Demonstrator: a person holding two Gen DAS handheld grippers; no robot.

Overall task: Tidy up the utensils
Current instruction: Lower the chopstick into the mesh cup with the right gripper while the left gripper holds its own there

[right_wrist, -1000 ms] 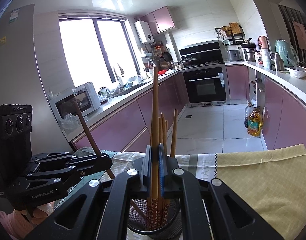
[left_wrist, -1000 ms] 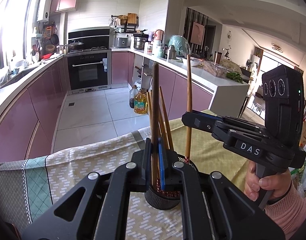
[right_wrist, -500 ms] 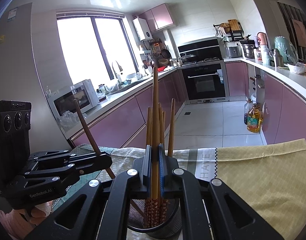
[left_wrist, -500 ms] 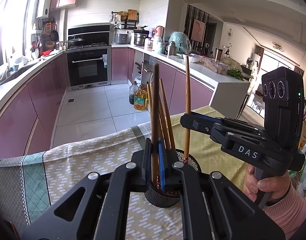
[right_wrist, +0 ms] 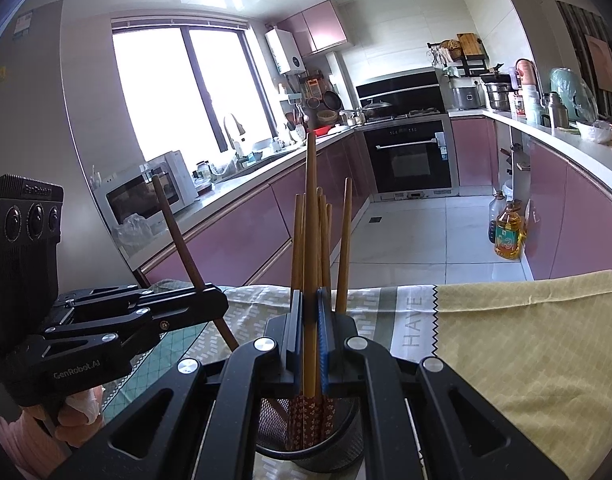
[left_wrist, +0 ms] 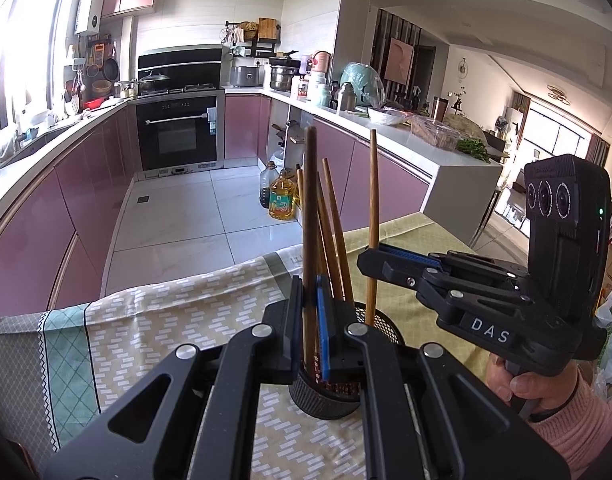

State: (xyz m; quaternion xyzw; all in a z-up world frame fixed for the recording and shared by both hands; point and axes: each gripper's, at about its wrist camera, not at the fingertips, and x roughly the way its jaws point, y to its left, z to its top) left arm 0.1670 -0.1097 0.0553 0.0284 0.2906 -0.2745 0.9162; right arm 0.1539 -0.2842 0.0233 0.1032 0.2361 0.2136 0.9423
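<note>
Clamped between the left gripper (left_wrist: 310,320) pads, one slender round wooden chopstick (left_wrist: 309,216) is held upright above the black mesh holder (left_wrist: 325,398); another (right_wrist: 310,240) is pinched likewise by the right gripper (right_wrist: 310,336), several more standing inside

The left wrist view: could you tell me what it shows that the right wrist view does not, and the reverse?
Only the left wrist view shows the right gripper from outside and the dining area beyond the counter. Only the right wrist view shows the left gripper from outside, the window and the microwave. Both show each gripper shut on a chopstick over the black mesh holder, the oven and the oil bottle.
</note>
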